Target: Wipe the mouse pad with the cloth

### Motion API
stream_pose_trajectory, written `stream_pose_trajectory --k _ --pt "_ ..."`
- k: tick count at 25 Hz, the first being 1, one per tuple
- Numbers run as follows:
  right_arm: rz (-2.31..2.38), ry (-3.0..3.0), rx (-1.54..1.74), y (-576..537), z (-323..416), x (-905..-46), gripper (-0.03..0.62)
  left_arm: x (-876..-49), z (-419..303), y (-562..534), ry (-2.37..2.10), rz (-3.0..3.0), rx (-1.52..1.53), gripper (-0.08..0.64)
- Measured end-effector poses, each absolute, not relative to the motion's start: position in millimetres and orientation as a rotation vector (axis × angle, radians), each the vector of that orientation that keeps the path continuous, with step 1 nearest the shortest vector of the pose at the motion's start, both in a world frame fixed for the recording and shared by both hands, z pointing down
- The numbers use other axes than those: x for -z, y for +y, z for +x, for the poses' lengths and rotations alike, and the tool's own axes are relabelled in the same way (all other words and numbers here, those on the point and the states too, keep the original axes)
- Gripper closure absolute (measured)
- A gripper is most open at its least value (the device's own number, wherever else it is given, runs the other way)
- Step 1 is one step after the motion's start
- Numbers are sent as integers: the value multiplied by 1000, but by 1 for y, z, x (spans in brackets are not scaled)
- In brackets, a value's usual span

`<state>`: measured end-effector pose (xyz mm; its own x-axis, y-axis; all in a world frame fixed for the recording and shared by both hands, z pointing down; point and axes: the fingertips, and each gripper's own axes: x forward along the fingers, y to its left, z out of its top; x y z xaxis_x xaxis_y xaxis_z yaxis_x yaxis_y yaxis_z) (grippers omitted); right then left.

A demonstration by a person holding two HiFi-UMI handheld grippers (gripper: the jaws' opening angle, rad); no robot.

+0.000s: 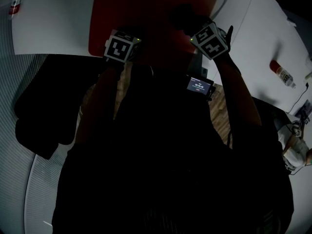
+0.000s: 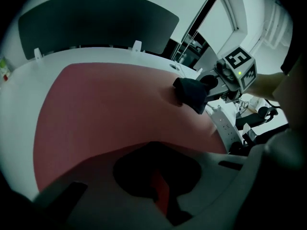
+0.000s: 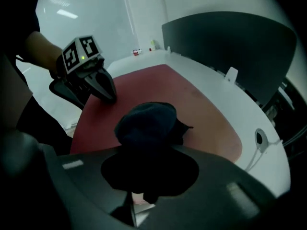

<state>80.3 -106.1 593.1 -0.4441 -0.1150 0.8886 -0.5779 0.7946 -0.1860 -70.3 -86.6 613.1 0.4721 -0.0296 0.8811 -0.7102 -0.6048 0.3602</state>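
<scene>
Mouse pad (image 1: 146,13), red, lies flat on the white desk (image 1: 53,18). At the pad's near edge the left claw (image 2: 160,188) is closed to a sliver, with its tips down on the pad. Further in, toward the pad's right side, the right claw (image 3: 146,166) is clamped on a bunched dark cloth (image 3: 146,121) resting on the pad.

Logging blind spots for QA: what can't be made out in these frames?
Head view: mouse pad near edge, mostly behind the person's dark arms.
Right gripper view: pad surface under the cloth, covered by it; contact unclear.
Head view: bottle label, too small and dim.
</scene>
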Motion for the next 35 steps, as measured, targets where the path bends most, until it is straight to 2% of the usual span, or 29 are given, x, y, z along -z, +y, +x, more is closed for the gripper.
stream_pose_trajectory --k 7,12,23,35 --pt "437 -1945 -450 -107 79 -597 523 -614 -67 -88 -620 1993 -1163 552" --pt "595 -1956 -351 -169 97 -567 523 -617 -69 -89 -608 2016 -1159 552" --pt "526 -1871 -316 -174 102 -607 525 -617 -69 -88 -612 2010 -1152 552" --pt "23 -1959 -157 -18 -29 -610 526 -617 -68 -89 -604 2013 -1150 552"
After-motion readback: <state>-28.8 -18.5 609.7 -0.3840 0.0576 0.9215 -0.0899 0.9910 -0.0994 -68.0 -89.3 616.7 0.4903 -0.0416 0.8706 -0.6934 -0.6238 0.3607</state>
